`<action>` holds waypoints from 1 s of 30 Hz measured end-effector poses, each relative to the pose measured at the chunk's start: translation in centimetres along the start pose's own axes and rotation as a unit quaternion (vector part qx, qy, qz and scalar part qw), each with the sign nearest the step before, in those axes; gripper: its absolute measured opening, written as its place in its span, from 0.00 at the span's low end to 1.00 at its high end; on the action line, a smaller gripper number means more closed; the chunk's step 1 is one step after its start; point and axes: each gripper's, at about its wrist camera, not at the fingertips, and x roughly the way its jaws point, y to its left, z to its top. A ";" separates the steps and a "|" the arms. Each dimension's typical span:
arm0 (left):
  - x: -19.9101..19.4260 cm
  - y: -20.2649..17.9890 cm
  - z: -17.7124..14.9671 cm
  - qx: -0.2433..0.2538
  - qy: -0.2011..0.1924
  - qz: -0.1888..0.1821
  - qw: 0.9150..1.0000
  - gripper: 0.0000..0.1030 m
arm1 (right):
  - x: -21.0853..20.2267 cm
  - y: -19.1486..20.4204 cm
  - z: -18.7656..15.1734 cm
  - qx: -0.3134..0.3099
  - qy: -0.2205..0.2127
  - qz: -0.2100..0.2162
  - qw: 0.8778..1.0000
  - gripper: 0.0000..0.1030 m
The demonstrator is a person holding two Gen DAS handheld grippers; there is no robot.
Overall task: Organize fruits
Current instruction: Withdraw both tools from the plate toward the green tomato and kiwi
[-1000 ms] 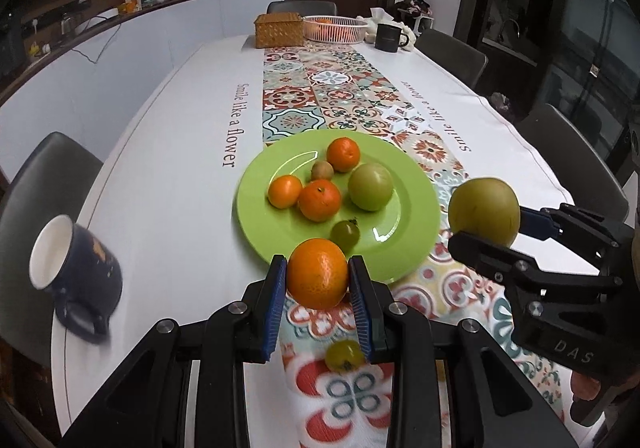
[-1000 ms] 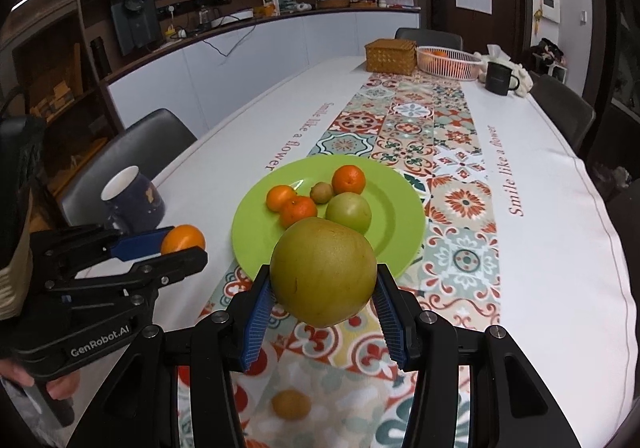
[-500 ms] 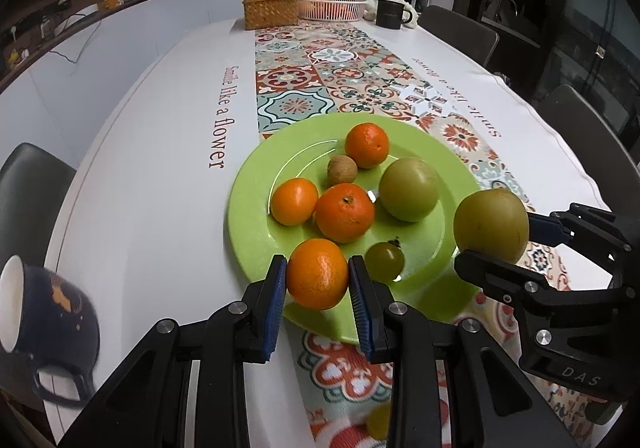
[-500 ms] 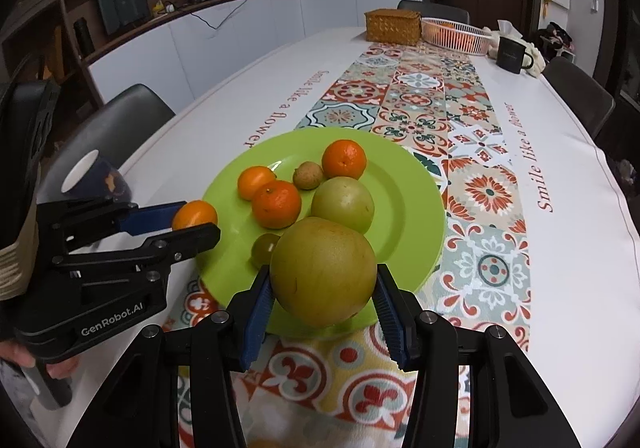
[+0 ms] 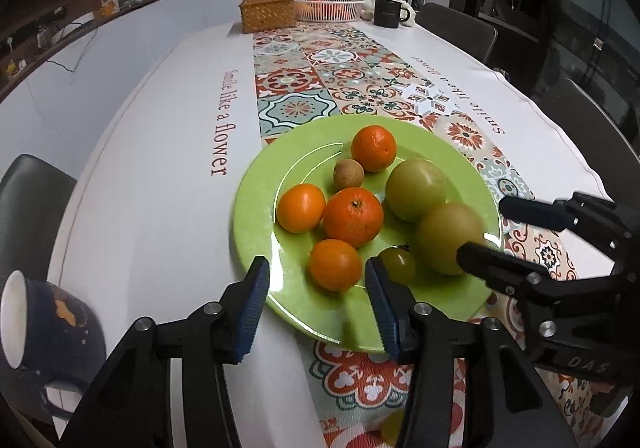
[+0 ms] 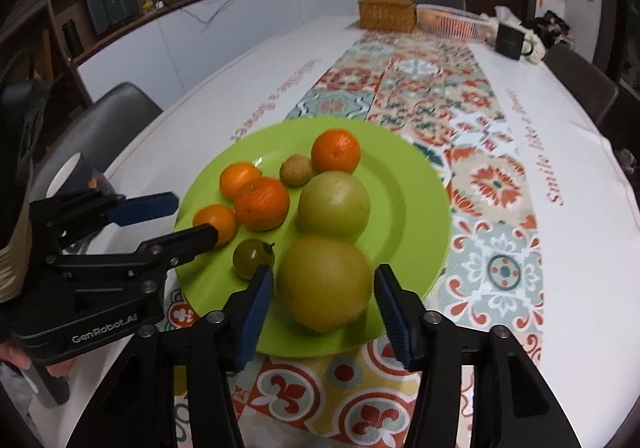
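The left gripper (image 5: pixel 316 280) is opening its jaws, and a small smooth orange (image 5: pixel 335 264) sits between the blue pads with a clear gap on each side, resting on the near edge of the green plate (image 5: pixel 256 204). The right gripper (image 6: pixel 324 288) is opening too; the big round yellow-green pear (image 6: pixel 325 284), dull-skinned and faintly speckled, lies between its pads without touching them, on the plate's near right part. Just left of the pear sits a small dark green tomato (image 6: pixel 253 258). Farther on the plate lie a green apple (image 6: pixel 334 206), three more oranges and a little brown fruit (image 6: pixel 295 170). A dark mug (image 5: pixel 44 324) stands well apart on the left.
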 end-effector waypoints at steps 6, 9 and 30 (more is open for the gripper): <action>-2.9 -0.5 -0.7 -0.003 -0.021 0.016 1.000 0.60 | -2.6 0.5 -0.1 -0.008 -0.026 -0.007 1.000 0.59; -4.8 -0.7 -1.1 -0.006 -0.036 0.021 0.999 0.62 | -4.1 0.8 -0.5 -0.008 -0.035 -0.007 0.999 0.60; -14.4 -3.0 -5.7 0.013 -0.104 0.038 0.994 0.76 | -13.5 3.8 -4.9 -0.016 -0.100 -0.027 0.994 0.66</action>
